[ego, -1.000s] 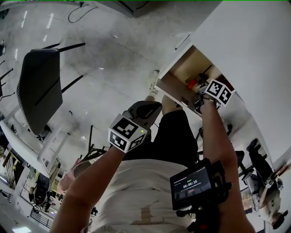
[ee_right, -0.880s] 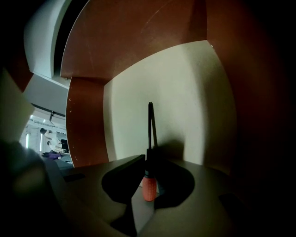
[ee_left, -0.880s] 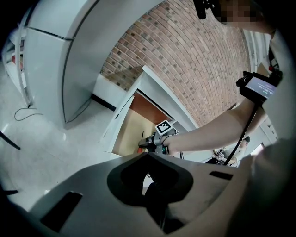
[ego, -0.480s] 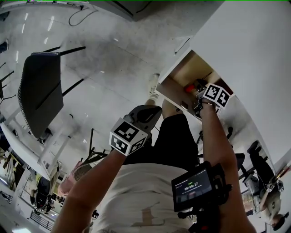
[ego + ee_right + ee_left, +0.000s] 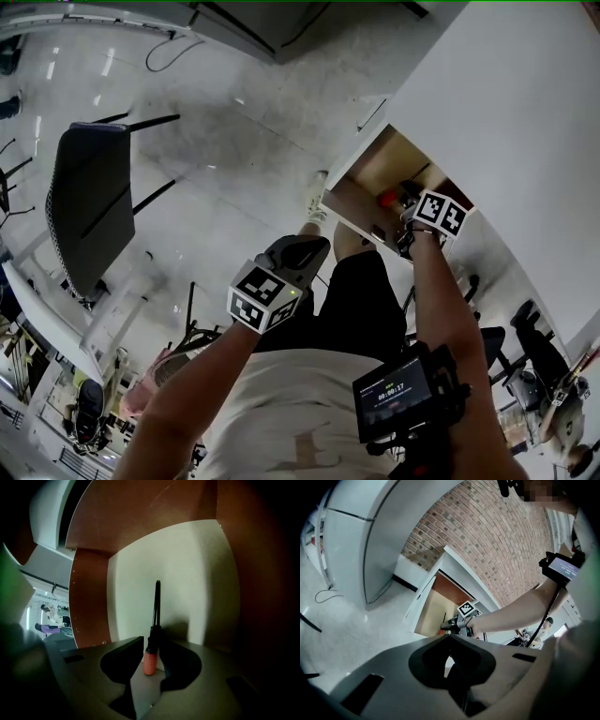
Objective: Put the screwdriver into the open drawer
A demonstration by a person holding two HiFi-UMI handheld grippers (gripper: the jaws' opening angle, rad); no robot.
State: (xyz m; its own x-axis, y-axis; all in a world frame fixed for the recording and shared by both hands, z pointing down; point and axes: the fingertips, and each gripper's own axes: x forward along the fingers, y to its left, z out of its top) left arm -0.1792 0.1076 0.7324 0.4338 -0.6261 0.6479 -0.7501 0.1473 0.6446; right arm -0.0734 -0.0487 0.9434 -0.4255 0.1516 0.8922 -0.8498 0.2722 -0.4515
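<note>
We hold the right gripper [image 5: 407,206] inside the open brown wooden drawer [image 5: 360,199] of a white cabinet [image 5: 506,103] at the far right, its jaws pinched on the handle end of the orange-red-handled, black-shafted screwdriver [image 5: 154,616]. The shaft points away from us along the jaws, over the drawer's pale bottom, with brown walls to the left and at the far end; we cannot tell whether the tip touches the bottom. Our left gripper [image 5: 296,247] hangs near our body, well apart from the drawer, above the glossy grey floor [image 5: 216,141], its jaws drawn together with nothing between them. A black mesh chair [image 5: 89,202] stands at the far left, and a small lit screen [image 5: 394,394] is strapped to our right forearm.
</note>
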